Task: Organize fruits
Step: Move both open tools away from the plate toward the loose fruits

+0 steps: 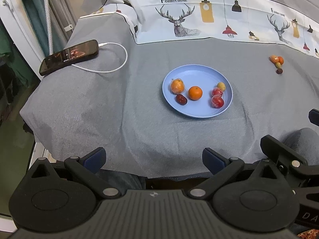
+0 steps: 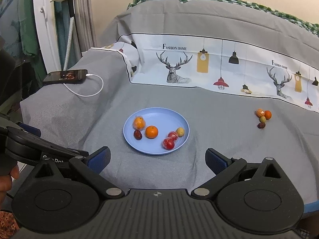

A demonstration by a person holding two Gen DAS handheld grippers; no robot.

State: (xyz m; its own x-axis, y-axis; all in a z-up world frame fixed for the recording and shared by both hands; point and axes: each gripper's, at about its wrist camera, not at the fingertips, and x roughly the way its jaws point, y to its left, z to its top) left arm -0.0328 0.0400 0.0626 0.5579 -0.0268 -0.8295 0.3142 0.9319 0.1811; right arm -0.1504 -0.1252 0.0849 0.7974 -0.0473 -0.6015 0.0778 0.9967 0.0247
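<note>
Hand [image 2: 6, 181] visible only in right wrist view, beside left gripper [image 2: 26, 137].

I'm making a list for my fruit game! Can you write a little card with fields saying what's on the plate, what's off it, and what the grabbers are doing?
Plate: blue plate on the grey cloth
On plate: six fruits, including a bare orange and a wrapped orange
Off plate: small fruit pile far right on the cloth
Left gripper: jaws open, empty
Right gripper: jaws open, empty
Also there: phone with white cable
</note>
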